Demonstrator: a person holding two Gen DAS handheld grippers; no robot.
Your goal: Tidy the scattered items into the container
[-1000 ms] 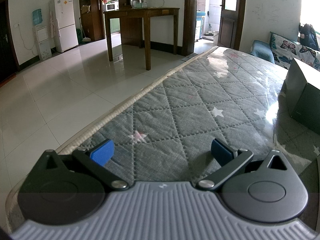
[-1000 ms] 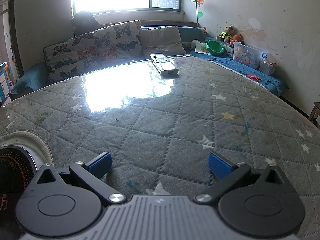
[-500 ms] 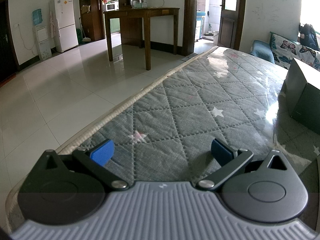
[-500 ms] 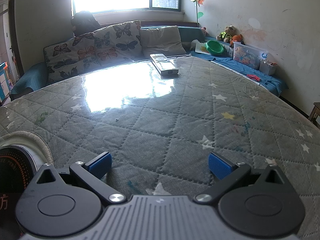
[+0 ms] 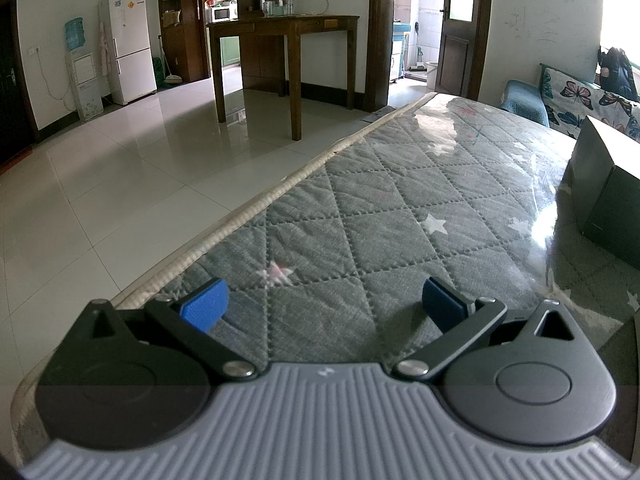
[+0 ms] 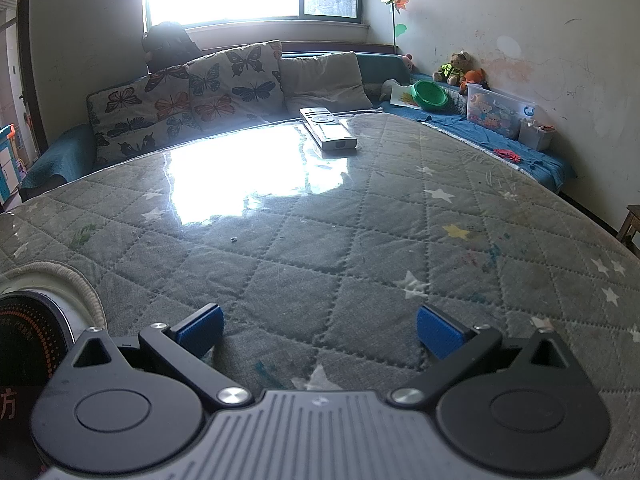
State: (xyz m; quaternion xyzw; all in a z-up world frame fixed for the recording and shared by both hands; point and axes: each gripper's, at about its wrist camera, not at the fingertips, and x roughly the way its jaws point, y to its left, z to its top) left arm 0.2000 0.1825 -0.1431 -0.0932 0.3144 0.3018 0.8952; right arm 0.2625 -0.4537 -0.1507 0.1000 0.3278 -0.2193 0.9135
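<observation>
A grey remote control (image 6: pixel 326 127) lies flat at the far edge of the quilted table (image 6: pixel 320 220), well ahead of my right gripper (image 6: pixel 320 330), which is open and holds nothing. A round dark item with orange dots (image 6: pixel 28 340) sits at the lower left of the right wrist view, close beside that gripper. In the left wrist view a dark box (image 5: pixel 608 188) stands on the table at the right. My left gripper (image 5: pixel 324 308) rests low over the table near its left edge, open, with nothing between its blue pads.
The table edge (image 5: pixel 256 208) drops to a tiled floor on the left. A wooden table (image 5: pixel 284 52) and a white fridge (image 5: pixel 128 44) stand across the room. A sofa with butterfly cushions (image 6: pixel 192 96), a green bowl (image 6: pixel 430 94) and toy bins (image 6: pixel 500 110) lie beyond the table.
</observation>
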